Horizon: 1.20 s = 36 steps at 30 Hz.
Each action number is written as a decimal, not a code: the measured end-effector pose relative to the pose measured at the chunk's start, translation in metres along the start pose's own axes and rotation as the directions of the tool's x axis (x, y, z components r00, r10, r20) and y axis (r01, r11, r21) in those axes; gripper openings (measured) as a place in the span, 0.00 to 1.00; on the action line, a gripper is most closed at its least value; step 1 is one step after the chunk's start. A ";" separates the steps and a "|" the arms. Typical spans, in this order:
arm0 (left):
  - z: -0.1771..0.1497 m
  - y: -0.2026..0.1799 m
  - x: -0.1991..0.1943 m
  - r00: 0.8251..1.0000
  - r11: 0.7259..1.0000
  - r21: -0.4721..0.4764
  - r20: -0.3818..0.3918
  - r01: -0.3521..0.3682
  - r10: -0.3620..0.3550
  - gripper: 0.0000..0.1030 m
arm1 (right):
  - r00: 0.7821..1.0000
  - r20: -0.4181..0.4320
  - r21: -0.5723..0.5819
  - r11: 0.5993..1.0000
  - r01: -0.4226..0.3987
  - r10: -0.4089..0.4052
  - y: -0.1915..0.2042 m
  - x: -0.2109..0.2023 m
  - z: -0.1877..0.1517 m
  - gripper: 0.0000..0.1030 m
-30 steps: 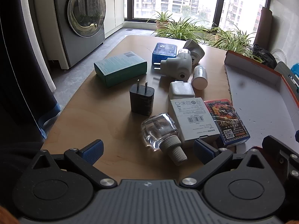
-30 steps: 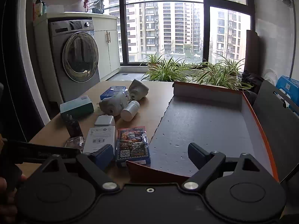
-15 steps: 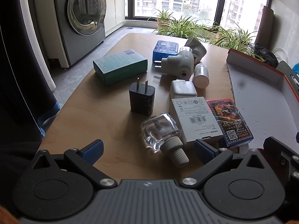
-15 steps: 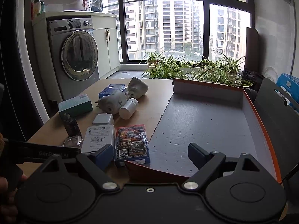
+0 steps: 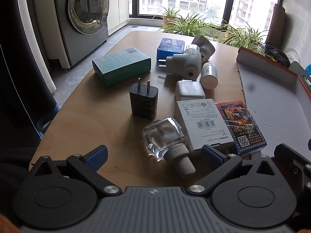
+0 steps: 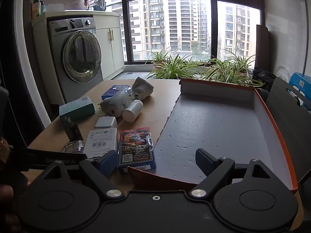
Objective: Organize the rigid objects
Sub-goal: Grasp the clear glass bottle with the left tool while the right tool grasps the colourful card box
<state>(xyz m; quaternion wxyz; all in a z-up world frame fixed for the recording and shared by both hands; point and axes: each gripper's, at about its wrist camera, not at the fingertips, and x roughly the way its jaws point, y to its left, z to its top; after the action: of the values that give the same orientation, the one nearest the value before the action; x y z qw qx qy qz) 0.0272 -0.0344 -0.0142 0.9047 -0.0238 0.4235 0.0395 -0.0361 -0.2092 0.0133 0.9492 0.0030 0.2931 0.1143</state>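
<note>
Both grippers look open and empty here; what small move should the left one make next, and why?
Probably ease the left gripper forward around the clear glass bottle: it lies on its side just ahead, between the open fingers, nearest of the clutter, while the orange-rimmed tray holds nothing yet.

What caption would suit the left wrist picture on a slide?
Open left tool hovering before a clear glass bottle with ribbed grey cap among chargers and boxes on a wooden table.

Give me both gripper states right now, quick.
Left gripper: open, empty, clear glass bottle lying between its fingers.
Right gripper: open, empty.
</note>
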 end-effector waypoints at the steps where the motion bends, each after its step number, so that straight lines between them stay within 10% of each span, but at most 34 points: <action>1: 0.000 0.000 0.001 1.000 1.000 0.001 0.001 0.002 -0.002 1.00 | 1.000 0.000 0.000 1.000 -0.001 0.001 0.000 0.000 0.000 0.99; 22: 0.008 0.018 0.024 0.999 0.999 0.026 0.026 -0.031 0.031 1.00 | 0.998 -0.053 -0.024 0.999 -0.033 0.032 0.006 0.013 0.005 0.99; 30: 0.004 0.024 0.020 0.996 0.997 0.067 0.084 0.025 -0.030 0.53 | 0.990 -0.128 -0.030 0.997 -0.065 0.061 0.010 0.040 0.020 0.99; 36: 0.006 0.035 0.018 0.995 0.997 0.050 0.078 0.064 -0.068 0.50 | 0.970 -0.243 -0.119 0.992 -0.032 0.003 0.012 0.069 0.030 0.99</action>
<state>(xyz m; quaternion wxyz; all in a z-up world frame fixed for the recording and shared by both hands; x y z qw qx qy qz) 0.0402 0.0024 -0.0248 0.9220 -0.0147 0.3869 0.0004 0.0336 -0.1802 0.0006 0.9037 -0.0664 0.3993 0.1399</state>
